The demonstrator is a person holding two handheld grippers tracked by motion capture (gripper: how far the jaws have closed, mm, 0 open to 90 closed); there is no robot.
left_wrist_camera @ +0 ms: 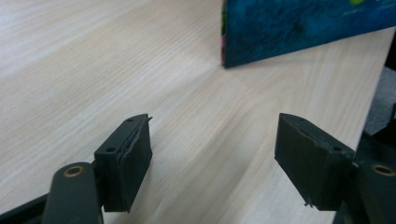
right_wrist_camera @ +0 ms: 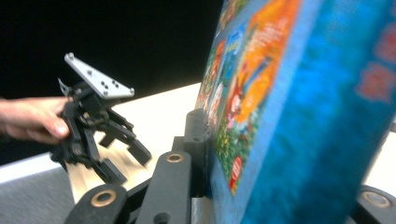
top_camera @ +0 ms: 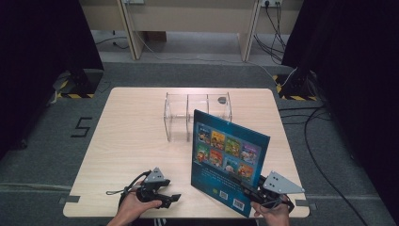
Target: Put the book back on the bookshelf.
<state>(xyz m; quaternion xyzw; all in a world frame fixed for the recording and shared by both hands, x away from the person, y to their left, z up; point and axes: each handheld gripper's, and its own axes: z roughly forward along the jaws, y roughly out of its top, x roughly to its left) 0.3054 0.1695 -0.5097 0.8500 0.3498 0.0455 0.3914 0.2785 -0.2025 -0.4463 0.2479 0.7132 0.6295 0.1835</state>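
Note:
A blue picture book with several cartoon panels on its cover stands upright, slightly tilted, on the right half of the wooden table. My right gripper is shut on the book's lower near corner. In the right gripper view the book sits between the jaws of the right gripper, and the left jaw presses flat on its cover. My left gripper rests near the table's front edge, left of the book, open and empty. In its own view the left gripper has bare wood between its jaws, and the book's bottom corner lies beyond.
A clear acrylic divided rack stands at the back middle of the table, behind the book, with a small dark round thing by its far right corner. Black curtains hang on both sides. Cables run over the floor at right.

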